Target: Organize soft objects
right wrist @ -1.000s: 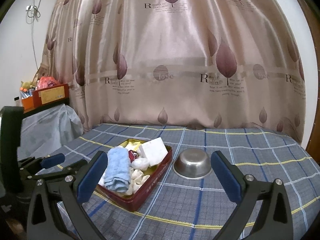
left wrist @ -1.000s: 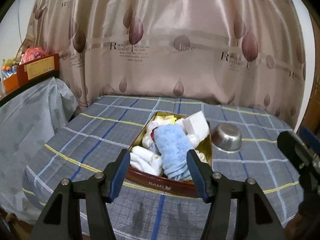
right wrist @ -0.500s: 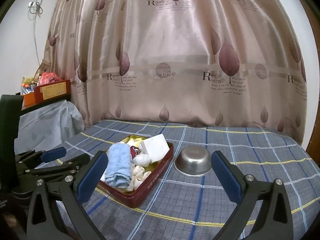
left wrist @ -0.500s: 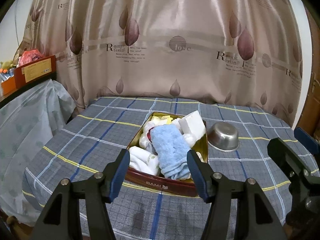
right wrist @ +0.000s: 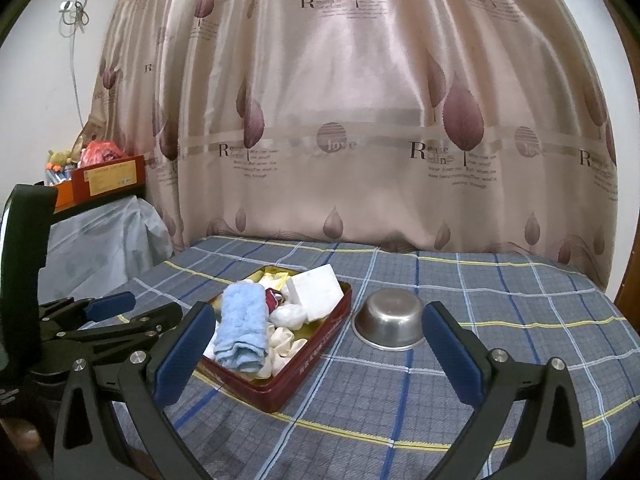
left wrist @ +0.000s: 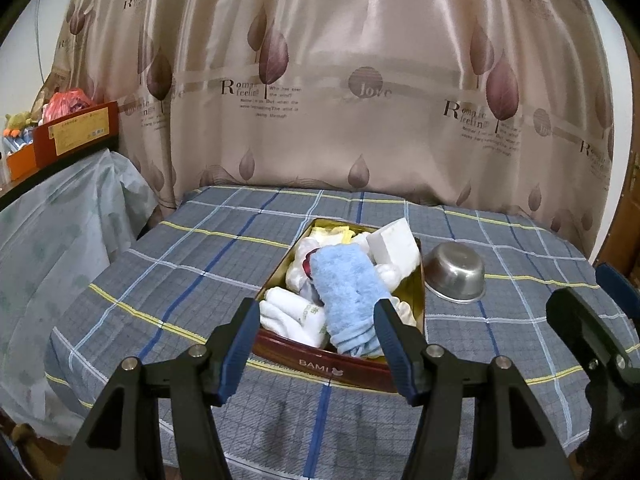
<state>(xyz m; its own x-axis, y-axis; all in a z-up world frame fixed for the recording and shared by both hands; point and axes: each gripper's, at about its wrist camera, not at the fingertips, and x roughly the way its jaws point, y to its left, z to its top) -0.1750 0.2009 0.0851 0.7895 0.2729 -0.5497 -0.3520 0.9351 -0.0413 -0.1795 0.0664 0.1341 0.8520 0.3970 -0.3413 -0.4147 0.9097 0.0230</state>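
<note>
soft things all lie inside the red tin [left wrist: 320,364], which sits on the plaid-covered table [left wrist: 192,264]. a rolled light-blue towel [left wrist: 348,292] lies lengthwise on top of the pile; white cloths [left wrist: 288,316] are under and beside it, a white foam block [left wrist: 394,246] leans at the far corner, something yellow [left wrist: 332,234] shows at the far end, and a small dark-red item [right wrist: 273,296] peeks between them, too buried to name. steel bowl [right wrist: 389,324] stands just right of the tin, apart from it; from the right wrist view i think it holds nothing, but its floor is mostly hidden by the rim.

how far along: the scene fits two readings. either the soft pile has been gathered into the tin and the job is about closed, or this heap is the stock to be sorted out, perhaps into the bowl. nothing soft lies loose on the cloth. i won't settle it from this.

jaws: my left gripper [left wrist: 316,336] hangs above the near edge of the tin, spread about as wide as the towel roll, gripping nothing, touching nothing. my right gripper [right wrist: 320,344] is spread wider, framing tin and bowl from above the near table, also bare of any load and clear of contact.
</note>
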